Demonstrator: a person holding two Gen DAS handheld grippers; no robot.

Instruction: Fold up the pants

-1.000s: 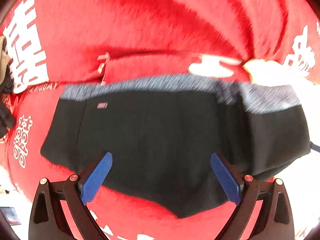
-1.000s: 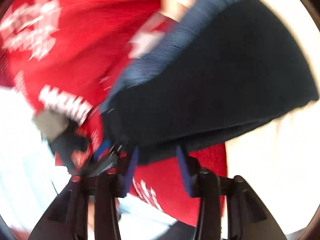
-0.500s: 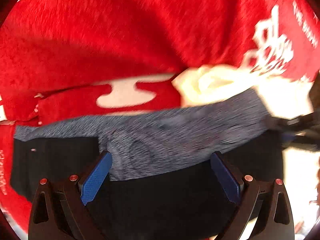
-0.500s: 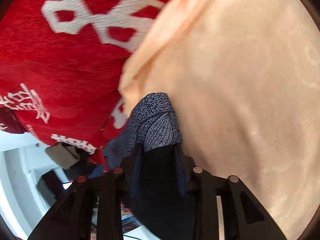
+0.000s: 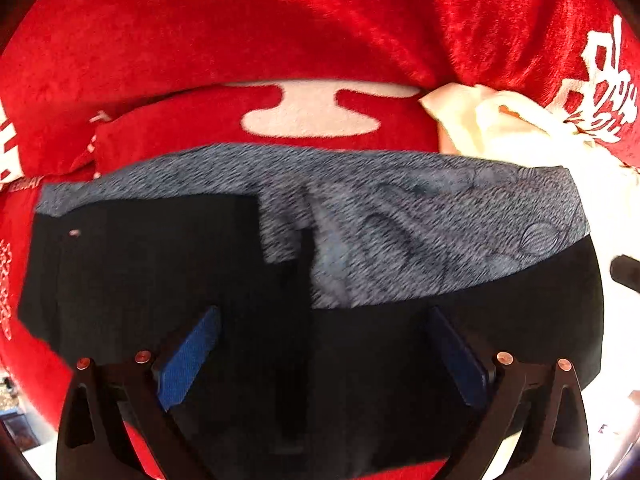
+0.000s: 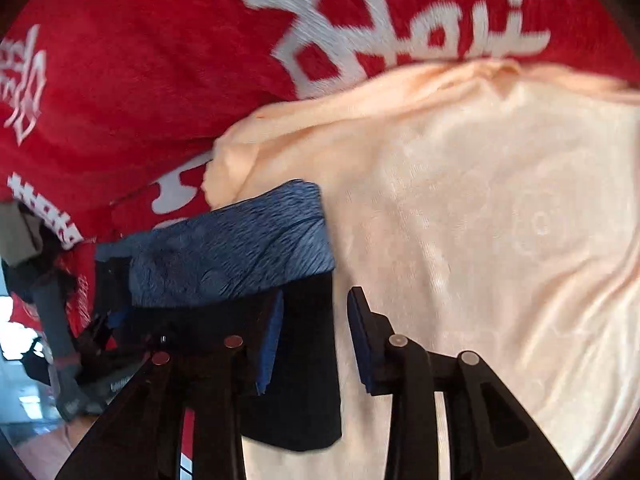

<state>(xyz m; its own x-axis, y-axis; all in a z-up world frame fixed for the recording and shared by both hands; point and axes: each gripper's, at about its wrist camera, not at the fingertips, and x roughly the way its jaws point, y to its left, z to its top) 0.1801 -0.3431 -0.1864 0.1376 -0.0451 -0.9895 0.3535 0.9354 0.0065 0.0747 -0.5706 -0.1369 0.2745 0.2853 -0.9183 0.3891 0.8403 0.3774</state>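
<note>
While the black pants (image 5: 360, 340) with their grey waistband (image 5: 420, 216) lie folded across the red blanket (image 5: 240, 40), my left tongs (image 5: 326, 354) hover wide above them, and my right tongs (image 6: 316, 336) stand parted, astride the pants' edge beside a peach cloth (image 6: 480, 200).

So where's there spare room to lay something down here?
The peach cloth right of the pants lies bare out to the frame edge. The red blanket beyond the grey waistband is open too. It is crowded at the pants, around both grippers.
</note>
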